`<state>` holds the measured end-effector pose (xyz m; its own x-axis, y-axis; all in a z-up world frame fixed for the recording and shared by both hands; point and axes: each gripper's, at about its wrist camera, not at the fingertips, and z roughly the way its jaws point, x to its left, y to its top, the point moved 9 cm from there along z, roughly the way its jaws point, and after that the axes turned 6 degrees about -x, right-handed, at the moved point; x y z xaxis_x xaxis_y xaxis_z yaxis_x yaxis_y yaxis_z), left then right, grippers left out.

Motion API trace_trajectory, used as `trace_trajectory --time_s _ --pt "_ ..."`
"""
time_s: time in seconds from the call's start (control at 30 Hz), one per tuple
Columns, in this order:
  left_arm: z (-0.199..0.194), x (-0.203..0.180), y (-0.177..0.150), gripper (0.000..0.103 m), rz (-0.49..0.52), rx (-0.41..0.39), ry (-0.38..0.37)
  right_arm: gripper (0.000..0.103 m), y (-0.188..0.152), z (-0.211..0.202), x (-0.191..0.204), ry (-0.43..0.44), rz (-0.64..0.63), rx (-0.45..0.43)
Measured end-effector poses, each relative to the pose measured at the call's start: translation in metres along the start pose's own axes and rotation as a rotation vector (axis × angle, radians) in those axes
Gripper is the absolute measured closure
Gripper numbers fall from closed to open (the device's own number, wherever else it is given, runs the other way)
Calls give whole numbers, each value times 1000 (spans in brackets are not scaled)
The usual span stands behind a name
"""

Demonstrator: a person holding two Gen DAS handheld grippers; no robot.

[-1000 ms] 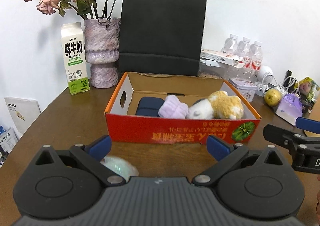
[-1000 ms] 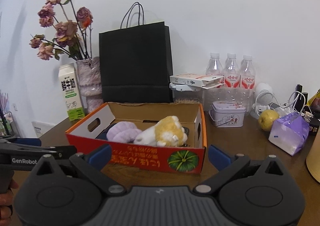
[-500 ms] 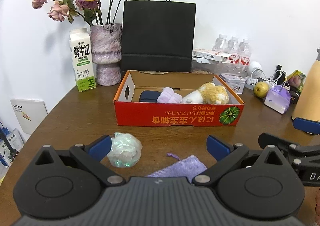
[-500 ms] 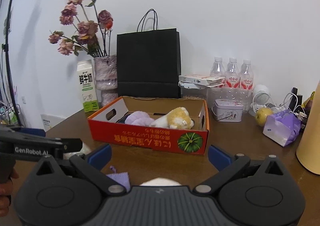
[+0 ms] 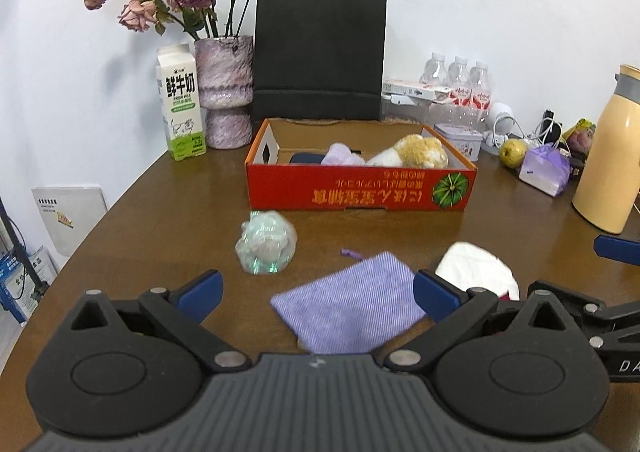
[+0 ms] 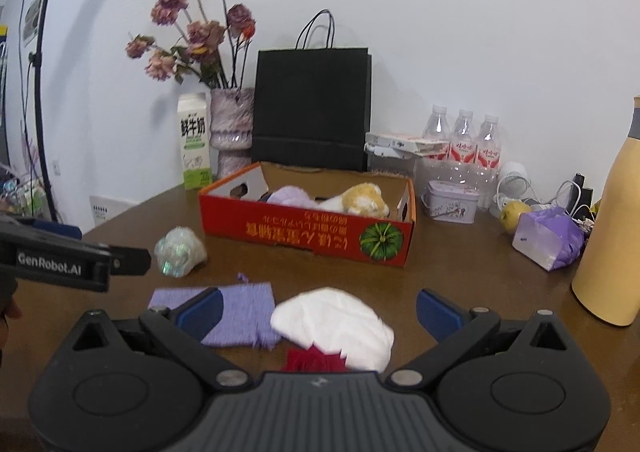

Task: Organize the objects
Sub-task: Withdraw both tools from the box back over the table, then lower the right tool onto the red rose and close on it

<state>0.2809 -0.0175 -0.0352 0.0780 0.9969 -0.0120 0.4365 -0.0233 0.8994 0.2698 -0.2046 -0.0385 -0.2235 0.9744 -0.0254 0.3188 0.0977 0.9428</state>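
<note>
A red cardboard box (image 5: 360, 193) (image 6: 308, 230) stands mid-table and holds a plush toy (image 5: 416, 151), a lilac soft item (image 5: 340, 153) and a dark blue item. In front of it lie an iridescent wrapped ball (image 5: 266, 242) (image 6: 180, 246), a purple cloth pouch (image 5: 348, 308) (image 6: 240, 308) and a white cloth with a dark red part (image 6: 336, 326) (image 5: 476, 272). My left gripper (image 5: 316, 292) is open above the pouch. My right gripper (image 6: 318, 308) is open above the white cloth. Both are empty.
Behind the box stand a black paper bag (image 5: 320, 59), a vase of dried roses (image 5: 226, 91) and a milk carton (image 5: 180, 107). At the right are water bottles (image 5: 460, 83), a tin (image 5: 460, 139), an apple (image 5: 512, 151), a purple packet (image 5: 546, 169) and a yellow flask (image 5: 612, 155).
Both grippers have pulled back and risen from the box. The ball, the pouch and the white cloth have come into view on the table in front of them.
</note>
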Motion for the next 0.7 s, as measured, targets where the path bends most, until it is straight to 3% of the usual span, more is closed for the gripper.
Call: trace_trajectory --time_s 0.7 --pt "-11 10 -69 0 -18 128 9 0 -73 3 13 -19 -36 142"
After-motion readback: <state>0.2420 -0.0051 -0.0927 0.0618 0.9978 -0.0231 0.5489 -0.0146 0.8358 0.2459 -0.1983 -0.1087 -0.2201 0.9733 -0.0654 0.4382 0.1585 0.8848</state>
